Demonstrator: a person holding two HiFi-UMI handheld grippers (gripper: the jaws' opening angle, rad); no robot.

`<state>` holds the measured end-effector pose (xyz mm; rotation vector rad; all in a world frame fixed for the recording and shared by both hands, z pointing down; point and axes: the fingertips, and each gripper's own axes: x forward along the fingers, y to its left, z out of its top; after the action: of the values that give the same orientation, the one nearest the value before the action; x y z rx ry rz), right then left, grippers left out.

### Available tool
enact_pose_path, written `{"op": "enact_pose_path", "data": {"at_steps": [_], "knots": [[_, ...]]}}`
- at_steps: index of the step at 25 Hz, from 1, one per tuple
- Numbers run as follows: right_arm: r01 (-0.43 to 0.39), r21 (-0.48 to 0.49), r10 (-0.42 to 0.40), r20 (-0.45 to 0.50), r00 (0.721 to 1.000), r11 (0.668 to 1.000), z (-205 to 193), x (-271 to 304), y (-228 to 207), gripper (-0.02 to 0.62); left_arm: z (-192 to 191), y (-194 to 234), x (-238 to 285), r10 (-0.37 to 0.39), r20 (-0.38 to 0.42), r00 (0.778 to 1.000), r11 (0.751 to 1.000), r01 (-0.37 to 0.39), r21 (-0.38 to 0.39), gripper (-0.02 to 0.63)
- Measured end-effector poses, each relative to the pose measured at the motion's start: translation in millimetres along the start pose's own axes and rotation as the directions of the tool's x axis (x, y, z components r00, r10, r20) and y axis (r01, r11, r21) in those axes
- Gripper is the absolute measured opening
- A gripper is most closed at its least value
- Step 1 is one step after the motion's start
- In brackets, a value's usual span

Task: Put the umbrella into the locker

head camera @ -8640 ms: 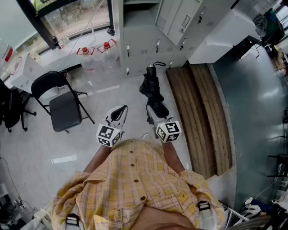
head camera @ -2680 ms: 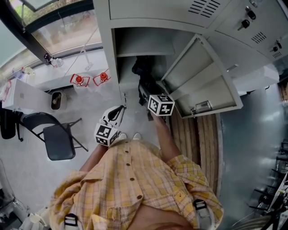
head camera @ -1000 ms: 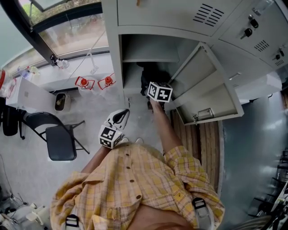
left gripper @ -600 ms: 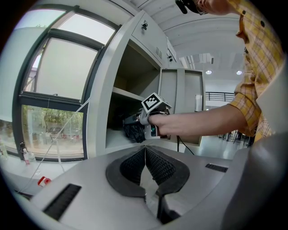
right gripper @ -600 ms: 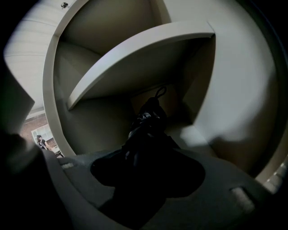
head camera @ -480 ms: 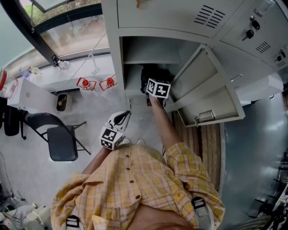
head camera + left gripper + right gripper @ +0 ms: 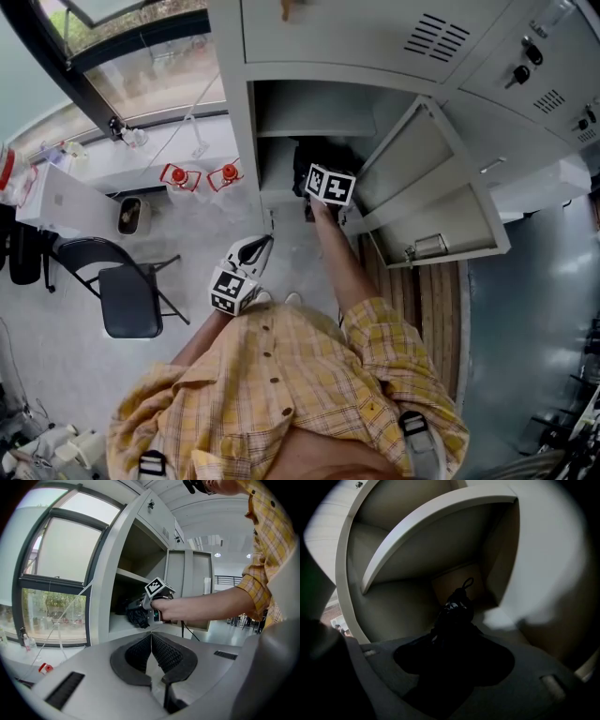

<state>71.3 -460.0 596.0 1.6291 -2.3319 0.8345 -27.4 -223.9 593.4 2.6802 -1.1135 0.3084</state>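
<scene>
The right gripper (image 7: 146, 610) is inside the open locker (image 7: 246, 141), squeezing the black umbrella (image 7: 457, 611), which looks to rest on the floor under the shelf (image 7: 314, 117). Its jaws have just been opening a little. I think it is time to let go, then pull straight back, missing the shelf, walls and open door (image 7: 412, 178). The left gripper (image 7: 151, 641) is closed on nothing, out in free room.

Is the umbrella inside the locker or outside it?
Inside. The folded black umbrella is within the open locker, below its shelf, past the swung-out door.
</scene>
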Motion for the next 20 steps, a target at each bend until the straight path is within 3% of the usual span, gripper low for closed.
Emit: {"op": "enact_pose_path", "data": {"at_steps": [6,11,20], "knots": [[0.005,0.032,-0.006,0.017,1.000,0.999,6,5,-3,0.265,-1,-2,1,-0.003,-0.003,1.000,1.000,0.003,-0.001,0.006],[0.006,-0.006,-0.006,0.017,1.000,1.000,9,5,0,0.267,-3,3,0,0.006,-0.005,1.000,1.000,-0.006,-0.011,0.006],[0.018,-0.121,-0.004,0.111,0.994,0.992,18,-11,9,0.330,-4,-1,-2,-0.005,-0.005,1.000,1.000,0.005,-0.010,0.006]]}}
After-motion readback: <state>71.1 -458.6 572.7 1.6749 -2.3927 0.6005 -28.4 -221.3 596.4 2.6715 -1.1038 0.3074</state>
